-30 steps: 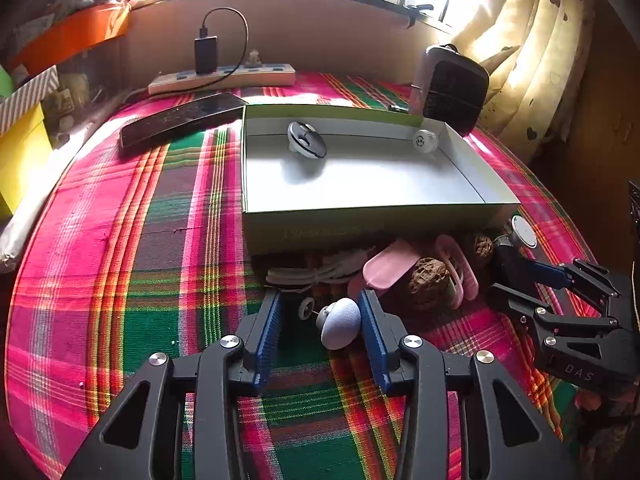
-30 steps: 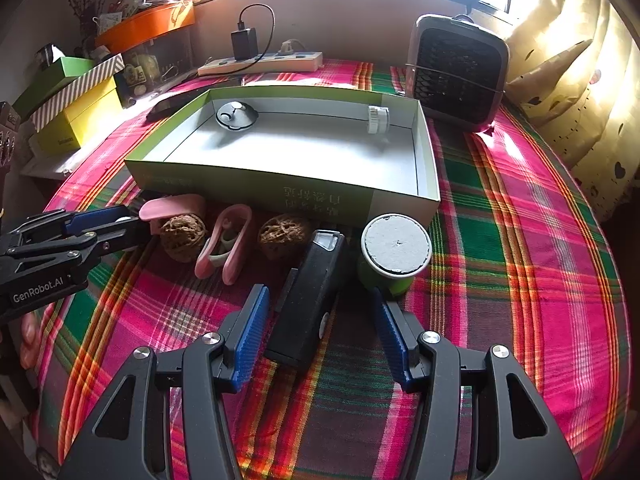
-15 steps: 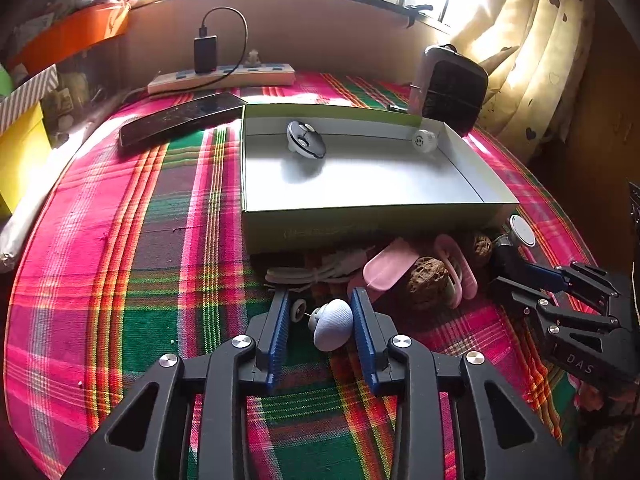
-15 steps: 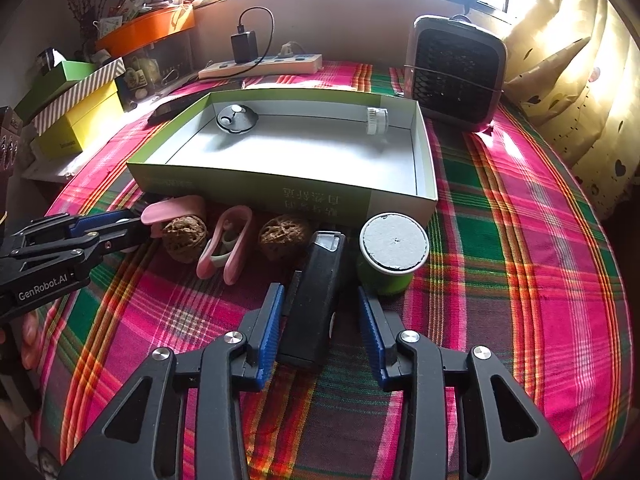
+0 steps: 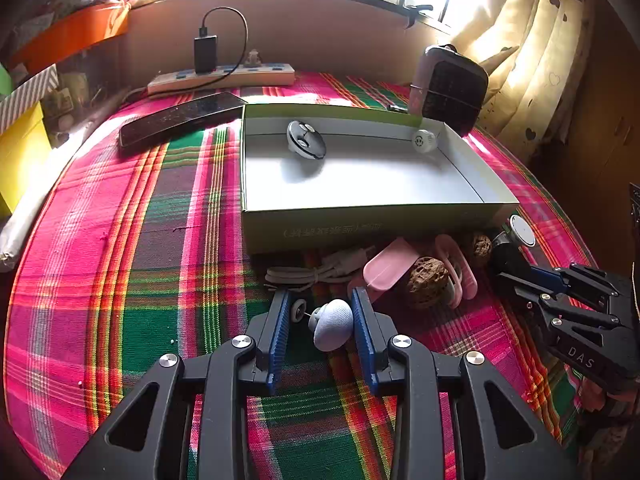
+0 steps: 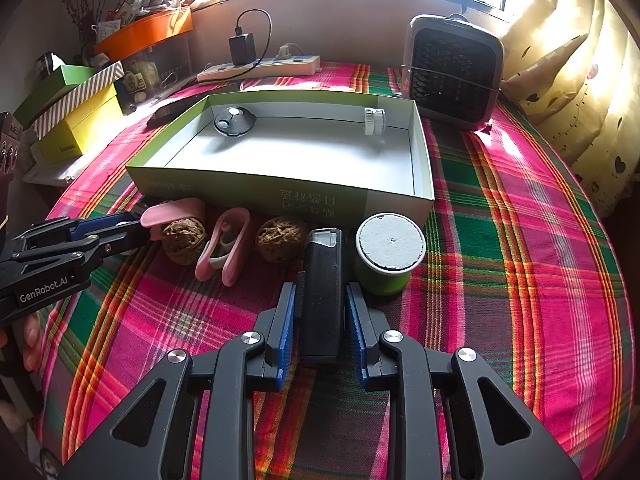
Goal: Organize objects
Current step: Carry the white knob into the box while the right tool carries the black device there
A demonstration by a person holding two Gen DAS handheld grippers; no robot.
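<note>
Right hand-held gripper [image 6: 320,320] closing around black device [image 6: 322,276], hiding its sides; left hand-held gripper [image 5: 320,322] clamps pale knob [image 5: 334,330].

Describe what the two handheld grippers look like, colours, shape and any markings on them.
Both are black plastic frames with triangular cut-outs, silver screw heads and two fingers lined with ribbed blue pads. The left gripper shows white "GenRobot.AI" lettering on its side in the right wrist view. The right gripper carries "DAS" lettering, seen in the left wrist view.
</note>
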